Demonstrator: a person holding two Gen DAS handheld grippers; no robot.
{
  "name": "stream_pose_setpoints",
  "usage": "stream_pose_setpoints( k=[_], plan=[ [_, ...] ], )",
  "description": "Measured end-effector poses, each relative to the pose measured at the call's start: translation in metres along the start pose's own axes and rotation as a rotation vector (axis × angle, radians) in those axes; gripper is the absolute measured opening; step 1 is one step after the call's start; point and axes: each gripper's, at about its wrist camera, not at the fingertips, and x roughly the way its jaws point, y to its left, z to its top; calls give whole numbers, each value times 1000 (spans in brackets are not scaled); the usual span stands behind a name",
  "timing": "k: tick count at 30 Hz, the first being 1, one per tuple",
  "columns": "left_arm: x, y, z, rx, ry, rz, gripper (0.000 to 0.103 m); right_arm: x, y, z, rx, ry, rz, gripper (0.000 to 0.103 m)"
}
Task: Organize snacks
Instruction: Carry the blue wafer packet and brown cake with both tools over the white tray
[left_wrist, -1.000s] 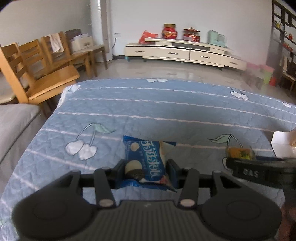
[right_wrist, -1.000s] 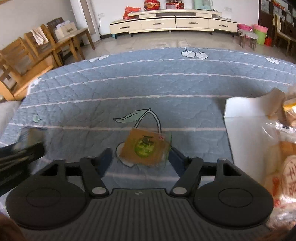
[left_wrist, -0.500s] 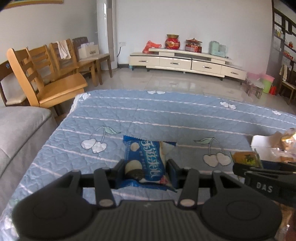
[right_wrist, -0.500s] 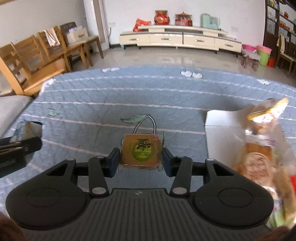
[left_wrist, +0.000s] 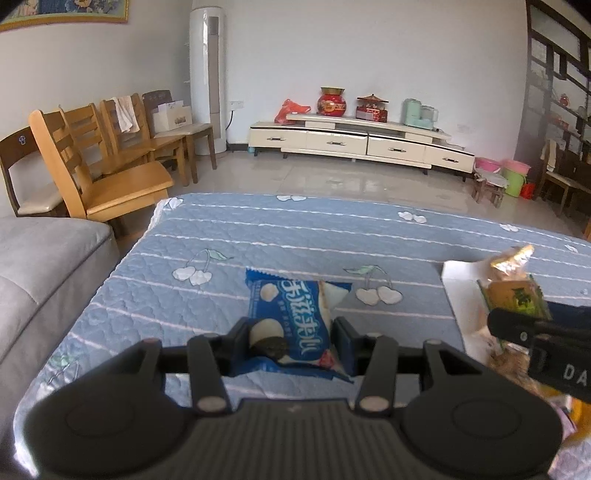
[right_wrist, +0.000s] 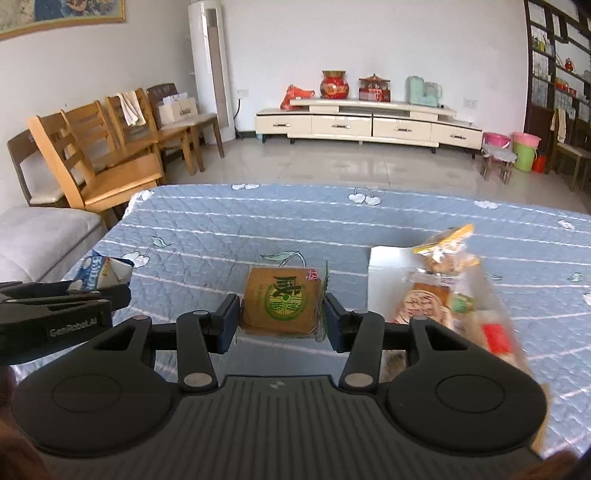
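My left gripper (left_wrist: 291, 345) is shut on a blue cookie packet (left_wrist: 291, 317) and holds it above the blue quilted cover (left_wrist: 258, 236). My right gripper (right_wrist: 282, 319) is shut on a square brown snack packet with a green round mark (right_wrist: 282, 301), also lifted above the cover. The brown packet shows at the right of the left wrist view (left_wrist: 515, 297), and the blue packet at the left of the right wrist view (right_wrist: 101, 271). A white box (right_wrist: 388, 280) to the right holds several clear-wrapped snacks (right_wrist: 443, 291).
A grey sofa (left_wrist: 40, 266) lies to the left. Wooden chairs (left_wrist: 107, 166) stand behind it. A white TV cabinet (left_wrist: 362, 144) runs along the far wall. Pink and green buckets (right_wrist: 517, 147) stand at the back right.
Both grippers have risen from the cover with their packets. The right gripper has closed on the brown packet and lifted it. The white box with snacks has come further into view.
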Motion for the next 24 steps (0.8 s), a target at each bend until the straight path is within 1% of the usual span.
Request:
stream_pose_setpoints(
  k=[4,9,18,24],
  plan=[
    [-19,-8,-9,18,-11,-13,47,-29,-9,-9,8,-21,-13,59],
    [-37,-17,-18,37,-20,-33,47,-53,-18,-20,12,-40,-29,59],
    [-58,-41,-25,76,-39,-69,47,-82,-44,-38,41,-60,-61,59],
    [-68,-57,-27,99,-52,-84,47,-94,-52,-41,34,-77,-80,59]
  ],
)
